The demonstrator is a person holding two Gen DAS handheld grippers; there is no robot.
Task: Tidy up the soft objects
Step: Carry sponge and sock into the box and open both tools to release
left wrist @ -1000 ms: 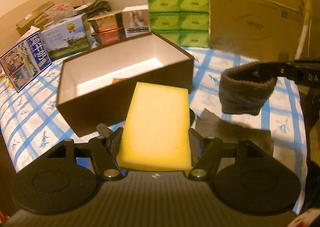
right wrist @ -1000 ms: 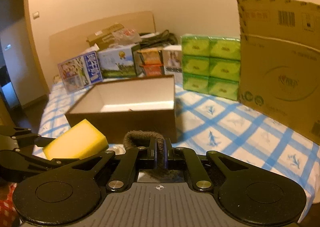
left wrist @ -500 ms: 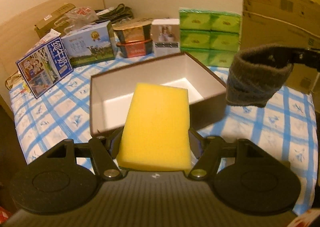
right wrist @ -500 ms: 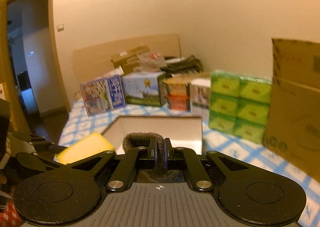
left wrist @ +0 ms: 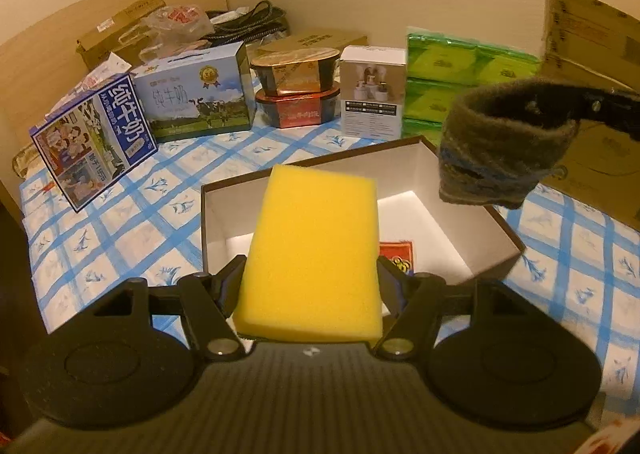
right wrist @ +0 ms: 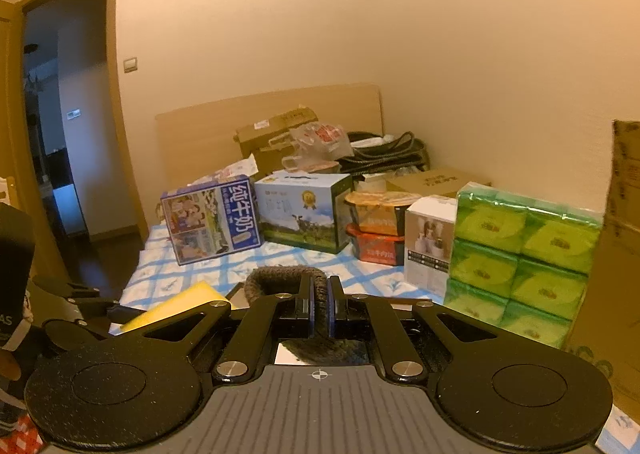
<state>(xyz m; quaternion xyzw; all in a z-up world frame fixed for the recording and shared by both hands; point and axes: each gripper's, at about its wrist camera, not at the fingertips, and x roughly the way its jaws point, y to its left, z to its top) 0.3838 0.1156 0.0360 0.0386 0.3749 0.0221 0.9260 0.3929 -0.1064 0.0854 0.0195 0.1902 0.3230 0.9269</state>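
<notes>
A yellow sponge [left wrist: 316,222] is clamped flat between the fingers of my left gripper [left wrist: 312,270], which is shut on it. It hangs over the open brown box [left wrist: 224,214] with white inner walls. A dark grey knitted sock [left wrist: 500,150] dangles above the box's far right corner, pinched at its cuff by my right gripper [left wrist: 588,106]. In the right wrist view, the right gripper [right wrist: 319,298] is shut on the sock [right wrist: 276,278]. There the sponge [right wrist: 180,304] and left gripper [right wrist: 92,306] show at the lower left.
A red packet [left wrist: 396,254] lies inside the box. Behind it on the blue-checked tablecloth [left wrist: 120,238] stand two milk cartons [left wrist: 196,94], stacked food tubs [left wrist: 298,94], a white box [left wrist: 372,90], green tissue packs [left wrist: 448,74] and a tall cardboard box [left wrist: 592,54]. A doorway [right wrist: 60,114] opens at the left.
Both grippers have risen and moved forward with their loads. The sponge now hangs over the box's opening, and the sock has come from beside the box to above its far right corner.
</notes>
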